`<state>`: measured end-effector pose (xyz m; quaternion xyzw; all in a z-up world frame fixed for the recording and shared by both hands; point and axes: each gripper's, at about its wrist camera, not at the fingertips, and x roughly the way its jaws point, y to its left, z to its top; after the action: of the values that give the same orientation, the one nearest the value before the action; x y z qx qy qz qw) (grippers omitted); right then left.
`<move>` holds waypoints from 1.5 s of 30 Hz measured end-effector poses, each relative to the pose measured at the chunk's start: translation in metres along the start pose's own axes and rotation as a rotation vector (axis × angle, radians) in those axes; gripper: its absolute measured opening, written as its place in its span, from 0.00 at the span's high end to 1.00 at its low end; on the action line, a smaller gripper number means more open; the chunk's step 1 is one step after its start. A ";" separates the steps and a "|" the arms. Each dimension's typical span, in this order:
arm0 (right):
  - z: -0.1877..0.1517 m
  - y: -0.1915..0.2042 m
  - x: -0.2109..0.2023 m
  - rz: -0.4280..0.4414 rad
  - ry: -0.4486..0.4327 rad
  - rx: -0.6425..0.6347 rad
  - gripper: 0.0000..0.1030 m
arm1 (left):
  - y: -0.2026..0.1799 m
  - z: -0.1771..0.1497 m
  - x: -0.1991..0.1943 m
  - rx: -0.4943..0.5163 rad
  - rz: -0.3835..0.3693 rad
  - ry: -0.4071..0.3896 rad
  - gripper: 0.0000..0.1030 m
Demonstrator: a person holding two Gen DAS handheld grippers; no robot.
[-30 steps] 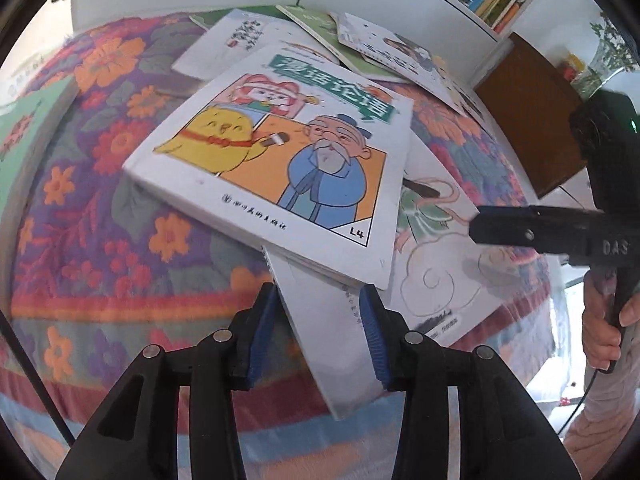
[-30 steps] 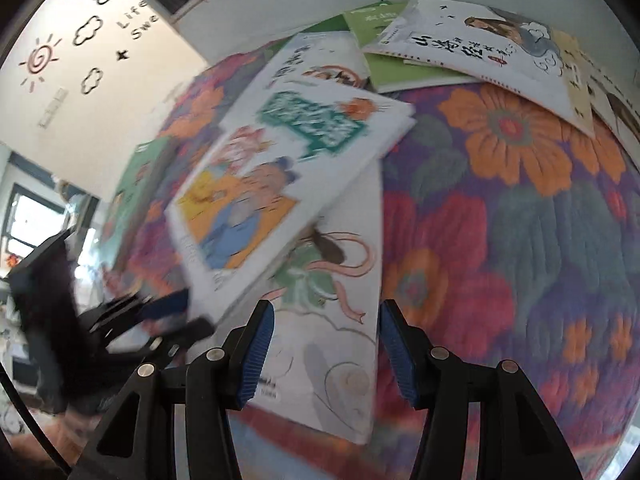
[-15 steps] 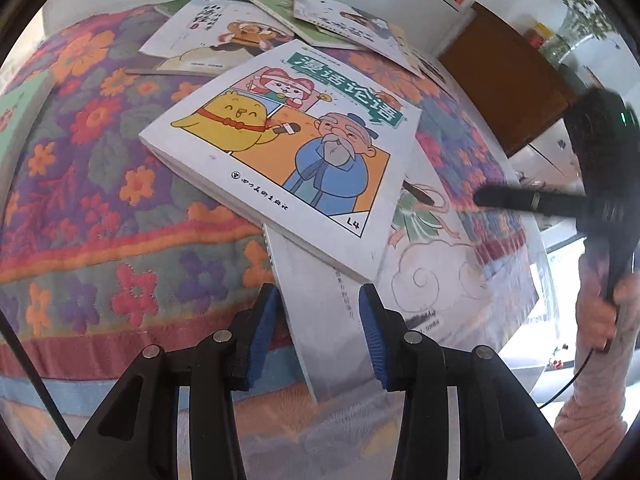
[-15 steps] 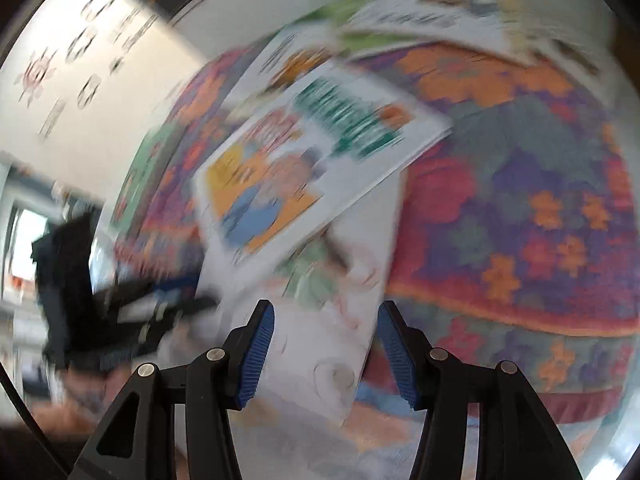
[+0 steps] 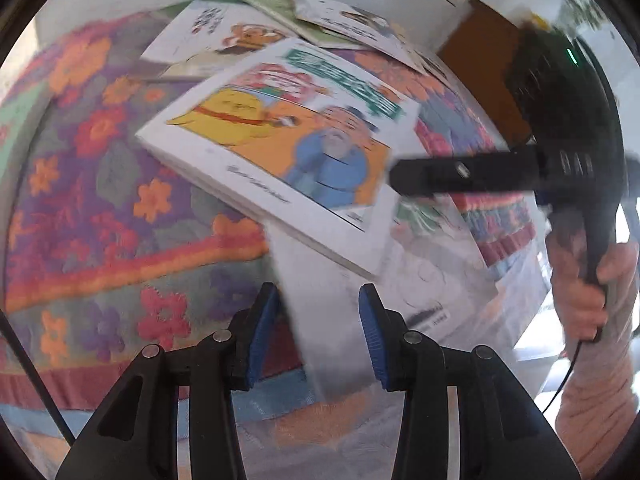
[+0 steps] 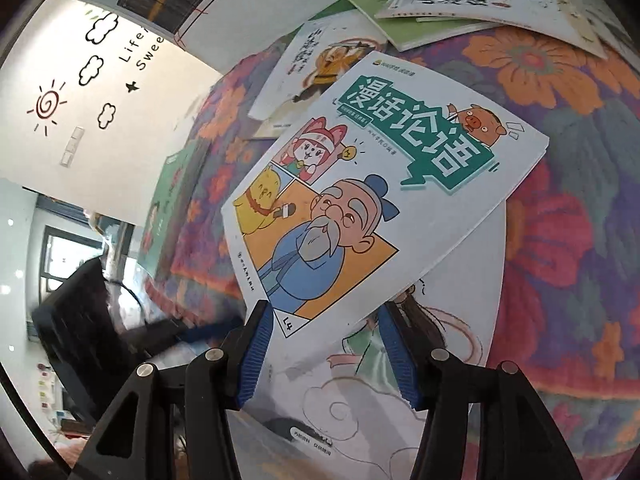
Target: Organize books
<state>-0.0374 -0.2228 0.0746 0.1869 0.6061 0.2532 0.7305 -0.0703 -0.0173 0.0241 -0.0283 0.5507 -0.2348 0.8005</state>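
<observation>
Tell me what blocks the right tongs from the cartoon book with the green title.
Nothing visible does. The right tongs stand open at the corner of the cartoon book, which lies on top of a white book; nothing lies on it.

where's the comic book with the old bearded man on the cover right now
The comic book lies face up on the floral cloth, overlapping a white book beneath it. In the right wrist view, its near corner sits just ahead of the right gripper.

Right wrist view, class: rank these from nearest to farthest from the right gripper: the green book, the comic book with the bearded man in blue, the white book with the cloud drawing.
1. White book with the cloud drawing: under the right gripper.
2. Comic book with the bearded man in blue: just ahead, overlapping it.
3. Green book: far edge, top of view.
</observation>
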 end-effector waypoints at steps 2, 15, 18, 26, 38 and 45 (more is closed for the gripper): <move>0.004 0.002 0.003 0.009 -0.006 0.007 0.46 | -0.002 -0.001 0.000 0.010 0.009 -0.003 0.62; 0.028 0.036 0.062 0.306 0.155 0.047 0.51 | -0.017 -0.001 0.005 0.085 -0.009 -0.011 0.62; 0.031 0.055 0.056 0.193 0.103 -0.064 0.51 | -0.009 -0.003 0.000 0.065 -0.068 -0.008 0.62; 0.030 0.022 0.024 -0.036 0.006 0.006 0.51 | 0.066 0.041 -0.028 -0.099 0.114 -0.135 0.63; 0.039 0.021 0.025 -0.012 -0.018 0.034 0.45 | 0.112 0.080 -0.007 -0.205 0.105 -0.083 0.59; 0.037 0.023 0.027 0.054 -0.041 -0.058 0.45 | 0.105 0.046 -0.030 -0.185 0.109 -0.078 0.61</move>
<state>-0.0010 -0.1865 0.0737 0.1873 0.5781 0.2863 0.7408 -0.0018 0.0781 0.0367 -0.0810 0.5394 -0.1378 0.8268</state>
